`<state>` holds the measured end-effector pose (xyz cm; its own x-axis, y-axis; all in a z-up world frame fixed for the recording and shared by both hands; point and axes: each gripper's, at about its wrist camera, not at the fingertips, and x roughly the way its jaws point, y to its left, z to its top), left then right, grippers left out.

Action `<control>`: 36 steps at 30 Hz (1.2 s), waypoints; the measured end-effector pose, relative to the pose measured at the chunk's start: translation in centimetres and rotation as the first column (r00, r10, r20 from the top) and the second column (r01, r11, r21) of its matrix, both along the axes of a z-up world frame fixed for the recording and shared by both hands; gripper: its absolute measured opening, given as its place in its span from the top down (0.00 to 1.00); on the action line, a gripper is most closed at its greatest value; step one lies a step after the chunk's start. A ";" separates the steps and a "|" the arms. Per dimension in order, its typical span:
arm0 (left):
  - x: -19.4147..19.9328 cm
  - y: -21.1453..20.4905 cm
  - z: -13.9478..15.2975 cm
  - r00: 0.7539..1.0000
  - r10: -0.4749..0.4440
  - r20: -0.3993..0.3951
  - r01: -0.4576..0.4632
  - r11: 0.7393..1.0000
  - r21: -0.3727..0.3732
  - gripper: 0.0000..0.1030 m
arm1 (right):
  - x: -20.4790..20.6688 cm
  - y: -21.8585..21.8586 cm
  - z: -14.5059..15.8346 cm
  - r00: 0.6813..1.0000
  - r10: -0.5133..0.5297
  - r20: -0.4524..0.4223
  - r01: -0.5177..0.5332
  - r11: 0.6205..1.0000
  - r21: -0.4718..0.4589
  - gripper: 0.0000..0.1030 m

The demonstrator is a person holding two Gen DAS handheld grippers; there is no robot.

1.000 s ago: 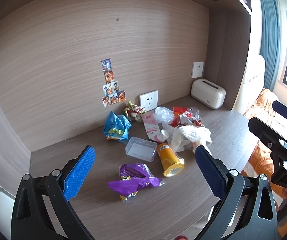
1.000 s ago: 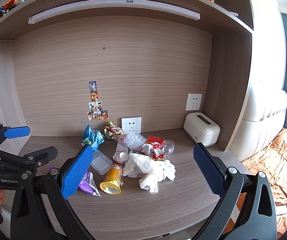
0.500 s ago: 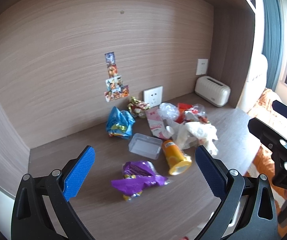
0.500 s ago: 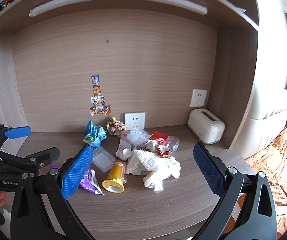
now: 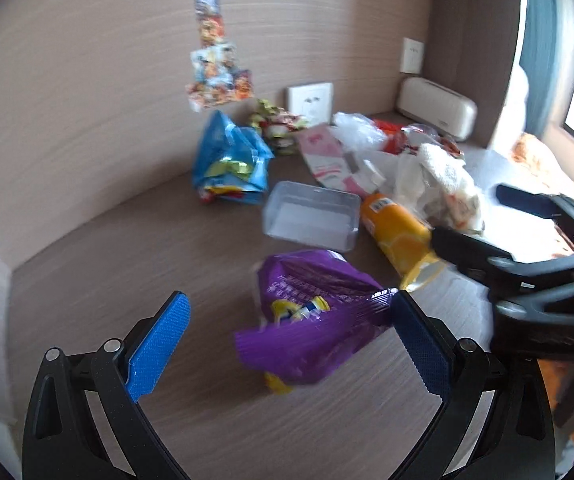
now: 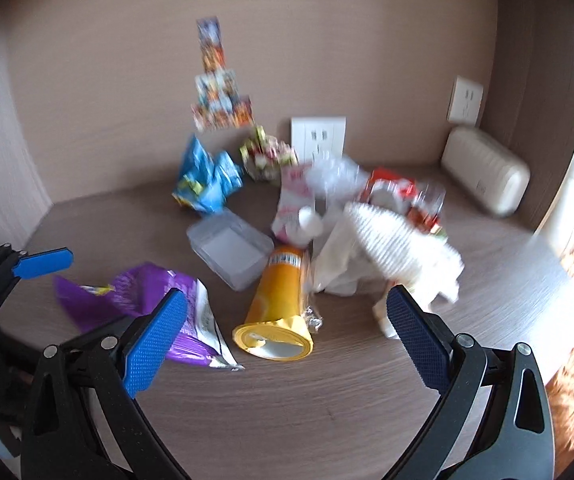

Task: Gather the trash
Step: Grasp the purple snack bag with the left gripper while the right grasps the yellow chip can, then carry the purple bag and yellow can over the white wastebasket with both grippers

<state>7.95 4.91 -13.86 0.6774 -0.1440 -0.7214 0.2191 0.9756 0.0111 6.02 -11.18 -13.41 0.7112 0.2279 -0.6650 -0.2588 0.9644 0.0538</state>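
The left tool (image 5: pixel 287 336) is spread wide, grasping nothing, its blue ribbed pads on black plastic arms framing a crinkled purple foil wrapper (image 5: pixel 311 316) that lies on the wood-grain surface (image 5: pixel 107 264). The wrapper's glossy film is creased, with a yellow patch showing near its torn mouth; its right edge sits just beside the right pad.

The right tool (image 6: pixel 283 328) is likewise released, both pads well apart, holding nothing. Between them lies an orange cardboard tube (image 6: pixel 277 300) on its side, its round open end facing the camera with a yellow rim.

The trash is heaped toward the back of the surface. A clear, shallow rectangular plastic box (image 6: pixel 229 250) rests just beside the tube's closed end. To the right is a mound of crumpled white paper towel (image 6: pixel 391 252) with an embossed, ribbed texture. Behind it lie a pink-and-white carton (image 6: pixel 293 200), flattened, a wad of thin clear plastic film (image 6: pixel 337 176), and shiny red wrappers (image 6: pixel 391 190). A crumpled blue foil bag (image 6: pixel 207 182) stands near the wall, next to a small knot of patterned candy wrappers (image 6: pixel 265 156).

A smooth, rounded cream appliance (image 6: pixel 485 172) sits in the back right corner. Both views are blurred.
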 end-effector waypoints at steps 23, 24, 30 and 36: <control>2.7 1.9 -0.4 0.979 -0.202 0.003 0.202 0.979 -0.026 0.53 | -0.3 1.4 -0.7 0.995 -0.035 -0.095 0.039 0.998 0.048 0.49; 2.3 2.1 0.1 0.980 -0.198 0.010 0.198 0.980 -0.028 0.54 | -0.8 1.3 0.0 0.996 -0.035 -0.083 0.040 0.998 0.055 0.49; 0.3 2.0 2.8 0.983 -0.178 0.040 0.179 0.984 -0.011 0.59 | -2.9 -0.2 2.8 0.999 -0.029 -0.030 0.031 0.997 0.074 0.49; -1.7 -0.9 4.6 0.975 -0.218 0.052 0.219 0.976 -0.018 0.62 | -4.5 -3.2 4.2 0.999 -0.043 0.003 0.043 0.998 0.048 0.51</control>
<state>6.20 4.06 -9.26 0.6622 -0.3090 -0.6827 0.4269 0.9043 0.0048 1.48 -14.37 -9.20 0.7236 0.2284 -0.6513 -0.2173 0.9711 0.0991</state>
